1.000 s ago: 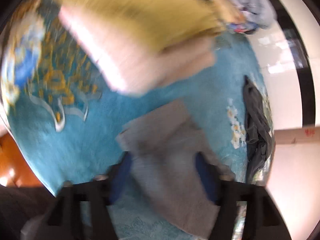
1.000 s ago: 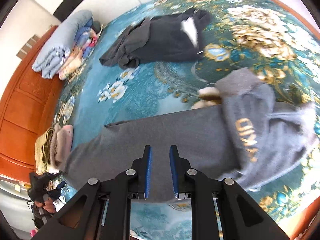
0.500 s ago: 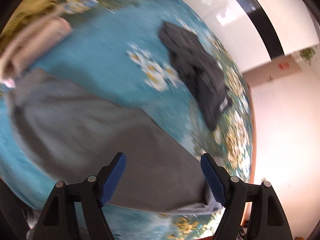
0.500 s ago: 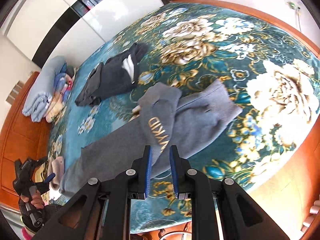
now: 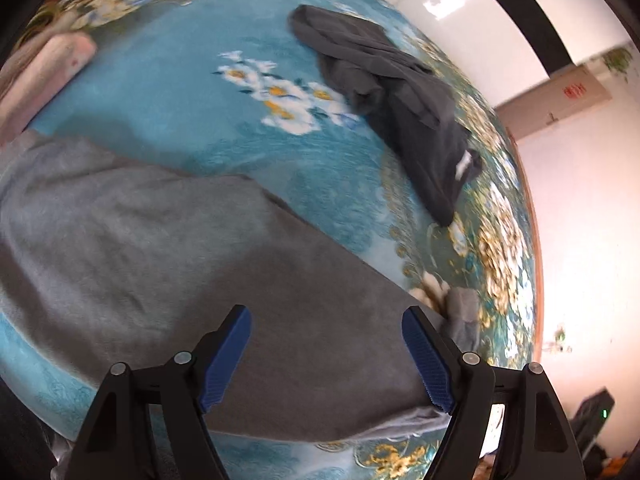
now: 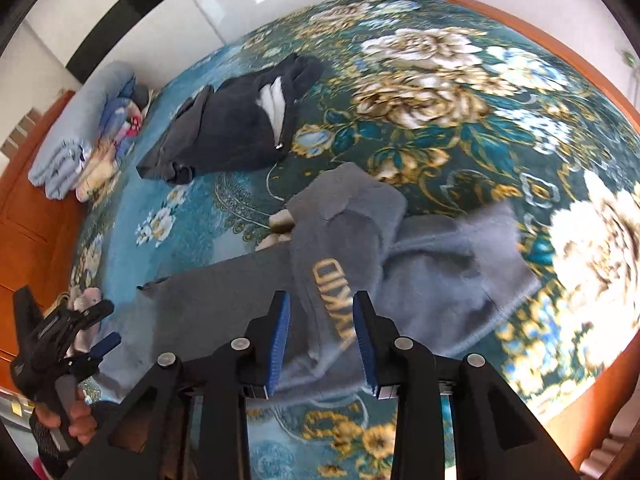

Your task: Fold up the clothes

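Note:
Grey sweatpants (image 5: 168, 248) lie stretched across the teal floral bedspread (image 5: 168, 92). In the right wrist view the sweatpants (image 6: 360, 248) are bunched at the waist end, with gold lettering on one folded leg. My left gripper (image 5: 326, 354) is open and empty, hovering over the legs. It also shows in the right wrist view (image 6: 94, 326) at the far left. My right gripper (image 6: 322, 336) is open and empty, just above the lettered leg.
A dark navy garment (image 6: 240, 120) lies crumpled further back on the bed, also in the left wrist view (image 5: 392, 96). Folded bedding (image 6: 80, 136) is stacked by the wooden headboard (image 6: 28, 208). A folded pink-and-tan pile (image 5: 40, 76) sits at the left.
My right gripper has opened from nearly shut and moved toward the lettered leg. My left gripper swung from the folded pile toward the sweatpants' legs, staying open.

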